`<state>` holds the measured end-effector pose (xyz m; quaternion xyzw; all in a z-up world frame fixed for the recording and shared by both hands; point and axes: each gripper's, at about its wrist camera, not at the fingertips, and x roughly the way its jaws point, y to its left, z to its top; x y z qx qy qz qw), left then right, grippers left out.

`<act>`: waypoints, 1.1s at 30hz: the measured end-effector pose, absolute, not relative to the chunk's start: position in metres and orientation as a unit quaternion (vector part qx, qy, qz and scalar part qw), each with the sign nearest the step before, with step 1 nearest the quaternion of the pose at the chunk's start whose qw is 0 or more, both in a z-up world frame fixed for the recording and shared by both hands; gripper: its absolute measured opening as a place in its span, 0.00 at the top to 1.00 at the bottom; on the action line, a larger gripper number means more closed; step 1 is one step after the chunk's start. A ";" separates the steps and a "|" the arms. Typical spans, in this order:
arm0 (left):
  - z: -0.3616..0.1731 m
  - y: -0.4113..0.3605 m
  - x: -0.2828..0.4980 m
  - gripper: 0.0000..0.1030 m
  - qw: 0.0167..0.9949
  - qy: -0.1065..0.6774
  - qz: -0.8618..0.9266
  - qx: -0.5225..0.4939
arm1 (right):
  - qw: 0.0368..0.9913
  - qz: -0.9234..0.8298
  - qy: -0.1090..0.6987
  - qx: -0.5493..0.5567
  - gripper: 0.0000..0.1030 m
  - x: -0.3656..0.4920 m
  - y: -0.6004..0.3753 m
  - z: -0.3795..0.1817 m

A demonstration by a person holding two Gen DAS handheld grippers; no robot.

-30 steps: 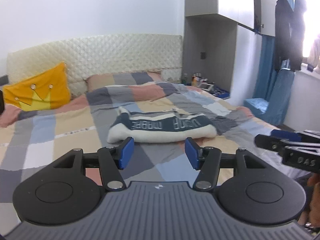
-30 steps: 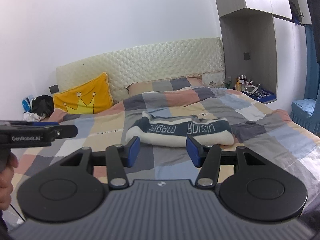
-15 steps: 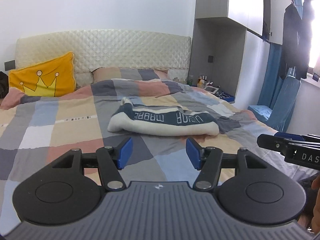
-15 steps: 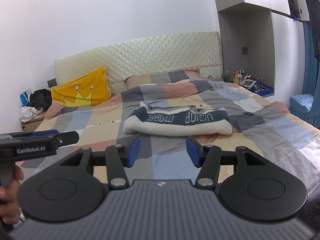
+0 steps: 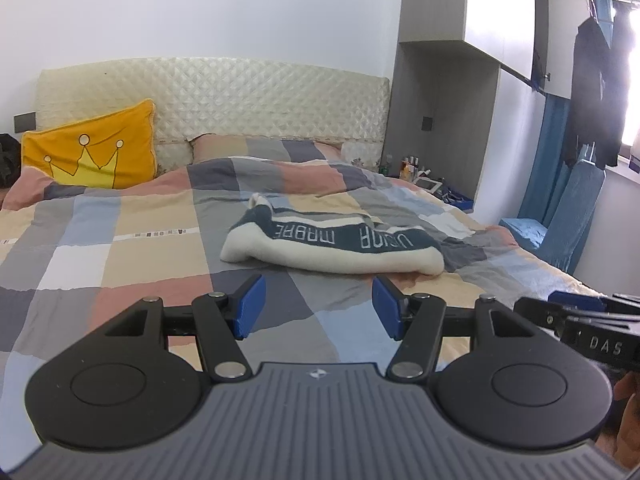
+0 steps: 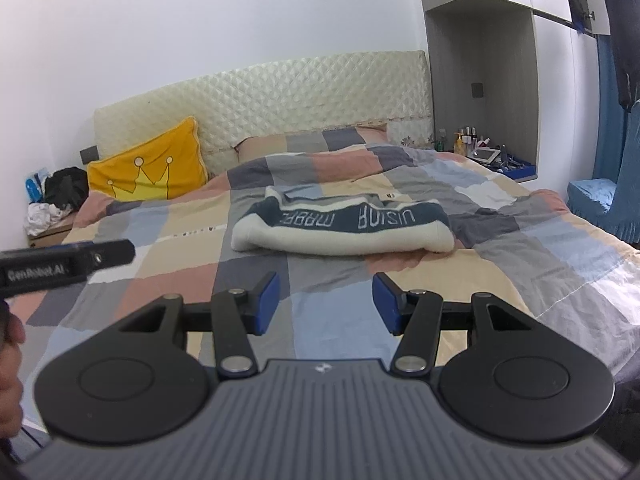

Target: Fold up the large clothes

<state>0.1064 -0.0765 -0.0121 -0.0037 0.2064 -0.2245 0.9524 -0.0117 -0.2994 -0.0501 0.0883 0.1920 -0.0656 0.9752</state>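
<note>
A folded cream and dark blue garment with white lettering lies in the middle of the checked bed cover; it also shows in the right wrist view. My left gripper is open and empty, held above the bed's near part, short of the garment. My right gripper is open and empty too, likewise short of the garment. The right gripper's tip shows at the right edge of the left wrist view. The left gripper's tip shows at the left of the right wrist view.
A yellow crown pillow leans on the quilted headboard. A bedside niche with bottles is at the right. A blue chair and dark hanging clothes stand right of the bed. A pile of things lies left of the bed.
Both grippers have drifted and steadied facing the bed, both views shifting slightly. The garment has not moved and both grippers stay open.
</note>
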 end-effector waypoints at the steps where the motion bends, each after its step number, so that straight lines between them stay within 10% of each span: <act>1: -0.013 -0.075 0.107 0.37 0.952 0.206 -0.224 -0.006 | 0.975 -0.067 0.193 0.085 0.46 -0.011 -0.299 -0.051; 14: -0.013 -0.078 0.102 0.33 0.954 0.202 -0.223 -0.003 | 0.976 -0.081 0.190 0.073 0.47 -0.016 -0.301 -0.046; 18: -0.012 -0.077 0.102 0.24 0.955 0.199 -0.220 -0.011 | 0.976 -0.088 0.185 0.070 0.16 -0.018 -0.302 -0.046; 33: -0.011 -0.074 0.096 0.04 0.957 0.196 -0.214 -0.016 | 0.977 -0.090 0.182 0.068 0.07 -0.023 -0.302 -0.045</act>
